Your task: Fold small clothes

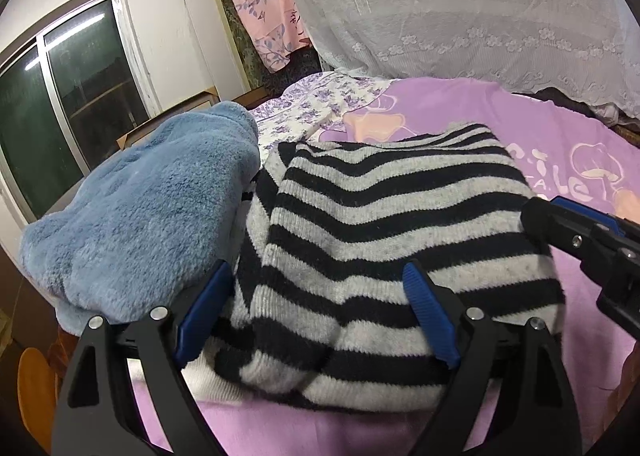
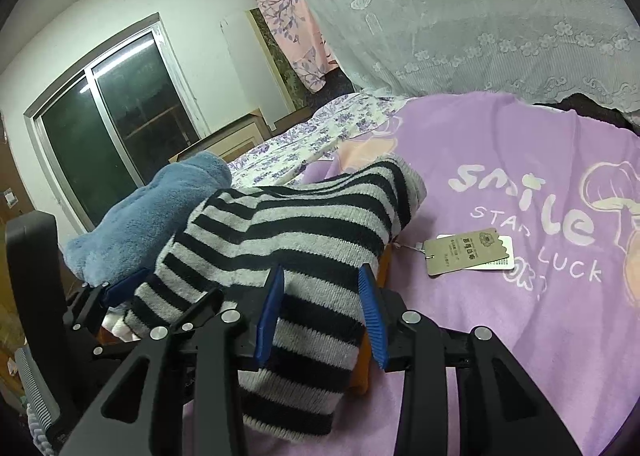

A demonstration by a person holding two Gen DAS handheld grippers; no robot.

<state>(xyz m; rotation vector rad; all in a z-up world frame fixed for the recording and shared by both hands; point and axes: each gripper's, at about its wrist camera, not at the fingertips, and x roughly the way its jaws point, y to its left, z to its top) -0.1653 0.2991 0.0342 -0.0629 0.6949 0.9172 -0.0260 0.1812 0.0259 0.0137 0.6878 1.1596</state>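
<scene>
A folded black-and-grey striped sweater [image 1: 380, 216] [image 2: 300, 224] lies on the purple blanket [image 2: 520, 328]. My left gripper [image 1: 316, 316] stands wide open at the sweater's near edge, with the thick fold bulging between its blue pads [image 1: 430, 316]. My right gripper [image 2: 322, 318] is shut on the sweater's right-hand fold, and the knit fills the gap between its pads. Something orange [image 2: 360, 372] peeks out under that fold. In the left wrist view the right gripper [image 1: 580, 240] enters from the right edge at the sweater's side. A paper hang tag [image 2: 468, 252] lies beside the sweater.
A fluffy blue garment [image 1: 152, 208] [image 2: 152, 208] is heaped just left of the sweater. A floral sheet [image 1: 312, 104] lies behind, and a white lace net [image 1: 460, 16] hangs over the far side. A dark window [image 1: 60, 96] is on the left wall.
</scene>
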